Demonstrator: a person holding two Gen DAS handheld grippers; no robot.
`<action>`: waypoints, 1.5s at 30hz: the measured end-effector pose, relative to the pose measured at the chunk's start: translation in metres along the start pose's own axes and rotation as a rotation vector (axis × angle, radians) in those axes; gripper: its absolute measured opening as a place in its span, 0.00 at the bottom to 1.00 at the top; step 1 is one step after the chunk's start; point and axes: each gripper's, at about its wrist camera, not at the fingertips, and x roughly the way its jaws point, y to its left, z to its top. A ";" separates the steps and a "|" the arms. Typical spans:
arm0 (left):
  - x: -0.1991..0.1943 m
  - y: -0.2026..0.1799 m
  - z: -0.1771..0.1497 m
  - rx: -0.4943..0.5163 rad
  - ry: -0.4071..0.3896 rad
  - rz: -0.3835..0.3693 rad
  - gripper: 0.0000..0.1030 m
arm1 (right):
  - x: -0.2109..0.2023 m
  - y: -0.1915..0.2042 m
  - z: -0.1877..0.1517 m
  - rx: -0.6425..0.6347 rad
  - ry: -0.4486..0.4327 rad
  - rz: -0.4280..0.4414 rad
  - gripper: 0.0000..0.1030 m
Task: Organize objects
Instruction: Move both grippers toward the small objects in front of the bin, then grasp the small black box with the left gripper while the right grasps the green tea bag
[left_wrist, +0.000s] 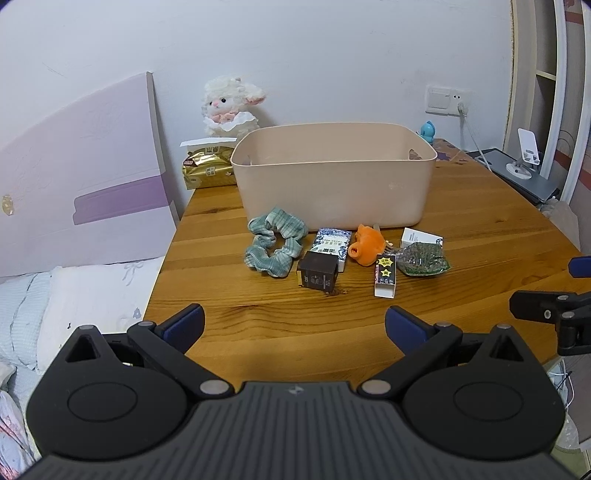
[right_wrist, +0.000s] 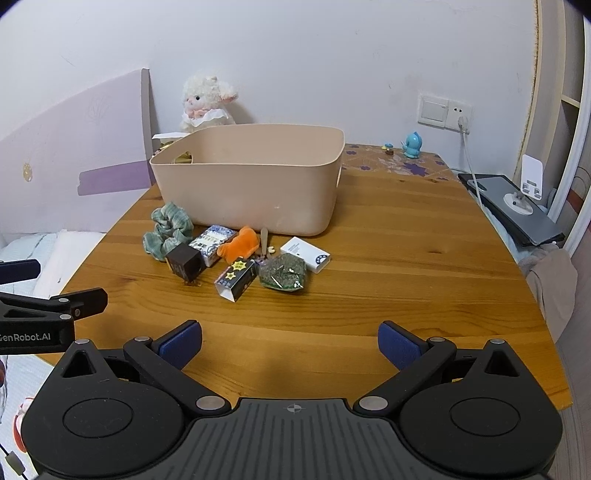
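Note:
A beige plastic bin (left_wrist: 332, 177) (right_wrist: 247, 181) stands on the wooden table (left_wrist: 461, 258) (right_wrist: 406, 258). In front of it lie a green scrunchie (left_wrist: 275, 246) (right_wrist: 168, 233), a dark brown cube box (left_wrist: 318, 274) (right_wrist: 184, 264), a blue-patterned box (left_wrist: 331, 243) (right_wrist: 212, 240), an orange toy (left_wrist: 367, 245) (right_wrist: 238, 246), a black star-printed box (left_wrist: 385, 275) (right_wrist: 236, 278), a green speckled packet (left_wrist: 423, 258) (right_wrist: 282, 273) and a white box (left_wrist: 421, 237) (right_wrist: 306, 254). My left gripper (left_wrist: 294, 326) and right gripper (right_wrist: 290, 345) hover open above the table's near edge, both empty.
A plush sheep (left_wrist: 231, 107) (right_wrist: 205, 101) and a gold tissue pack (left_wrist: 208, 168) sit behind the bin. A blue figurine (right_wrist: 413, 144), a wall socket with cable (right_wrist: 445, 110) and a phone stand on a grey tray (right_wrist: 524, 192) are at the right. A bed (left_wrist: 74, 295) lies to the left.

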 end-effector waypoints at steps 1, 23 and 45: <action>0.001 0.000 0.000 0.000 0.000 -0.004 1.00 | 0.001 -0.001 0.000 0.002 -0.001 0.002 1.00; 0.069 0.000 0.018 0.057 -0.006 -0.046 1.00 | 0.059 -0.022 0.016 0.008 -0.012 0.017 0.92; 0.172 -0.003 0.022 0.100 0.060 -0.111 0.72 | 0.168 -0.013 0.044 -0.036 0.085 0.070 0.60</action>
